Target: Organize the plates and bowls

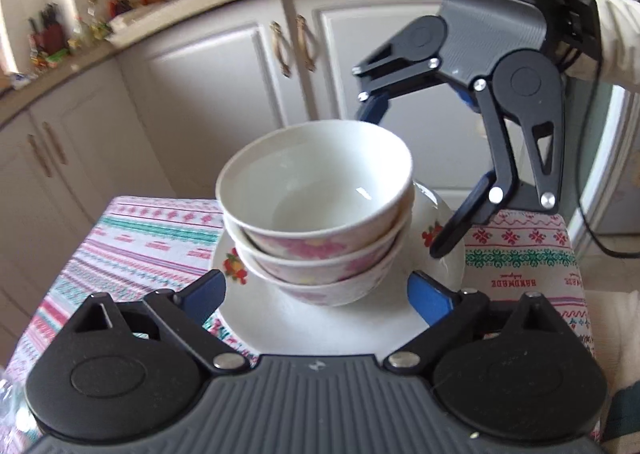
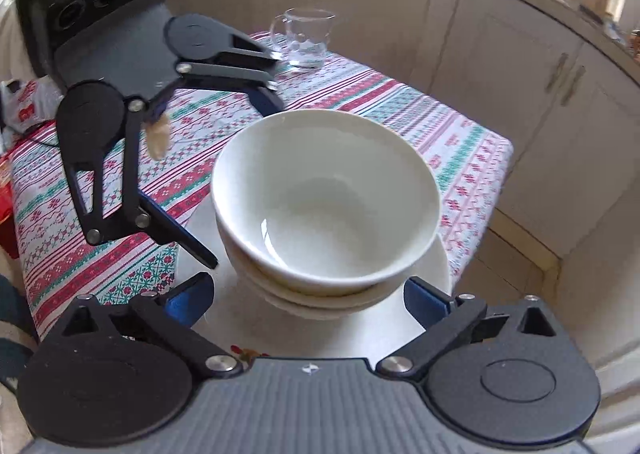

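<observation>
Three nested white bowls with pink flowers (image 1: 320,214) stand stacked on a white plate with a fruit print (image 1: 280,318) on the patterned tablecloth. The stack (image 2: 326,210) and plate (image 2: 384,326) also show in the right wrist view. My left gripper (image 1: 320,294) is open, its blue-padded fingers on either side of the lowest bowl, apart from it. My right gripper (image 2: 310,300) is open too, fingers flanking the stack from the opposite side. Each gripper shows in the other's view: the right one (image 1: 404,182), the left one (image 2: 244,182), both open around the stack.
A clear glass jug (image 2: 304,38) stands at the table's far edge. The table (image 1: 152,238) is small, with its edges close to the plate. White kitchen cabinets (image 1: 224,70) stand behind. A red-and-white bag (image 2: 24,106) lies at the left.
</observation>
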Action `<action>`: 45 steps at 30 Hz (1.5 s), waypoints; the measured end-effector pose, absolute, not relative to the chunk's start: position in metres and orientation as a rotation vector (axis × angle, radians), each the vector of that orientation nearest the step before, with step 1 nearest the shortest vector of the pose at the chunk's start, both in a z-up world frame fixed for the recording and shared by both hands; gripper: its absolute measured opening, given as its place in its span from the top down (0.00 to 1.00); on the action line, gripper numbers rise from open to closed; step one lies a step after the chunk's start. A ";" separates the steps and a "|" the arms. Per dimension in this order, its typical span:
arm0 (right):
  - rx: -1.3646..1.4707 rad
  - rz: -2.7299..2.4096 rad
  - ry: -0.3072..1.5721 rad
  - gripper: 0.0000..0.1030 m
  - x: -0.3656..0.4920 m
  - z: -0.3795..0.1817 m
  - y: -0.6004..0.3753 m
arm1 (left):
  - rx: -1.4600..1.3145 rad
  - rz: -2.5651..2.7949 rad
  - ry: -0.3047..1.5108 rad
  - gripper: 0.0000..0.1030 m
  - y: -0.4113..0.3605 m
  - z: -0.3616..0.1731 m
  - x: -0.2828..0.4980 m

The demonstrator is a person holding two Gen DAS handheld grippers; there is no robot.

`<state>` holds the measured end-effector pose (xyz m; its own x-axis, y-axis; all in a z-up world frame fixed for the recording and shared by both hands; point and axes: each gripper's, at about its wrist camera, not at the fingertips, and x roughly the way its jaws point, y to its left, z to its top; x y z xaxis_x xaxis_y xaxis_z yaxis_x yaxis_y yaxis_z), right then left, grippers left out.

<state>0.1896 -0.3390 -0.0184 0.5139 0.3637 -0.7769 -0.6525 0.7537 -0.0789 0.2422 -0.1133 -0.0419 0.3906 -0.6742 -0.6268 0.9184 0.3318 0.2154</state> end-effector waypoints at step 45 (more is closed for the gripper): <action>-0.013 -0.123 0.622 0.00 0.030 0.044 -0.268 | 0.149 -0.209 0.568 0.01 -0.051 0.022 0.096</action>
<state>0.0304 -0.2676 0.0441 0.8058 -0.1187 -0.5802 0.1111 0.9926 -0.0487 0.0963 -0.0514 0.0223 0.8227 -0.1546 -0.5470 0.2363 0.9682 0.0818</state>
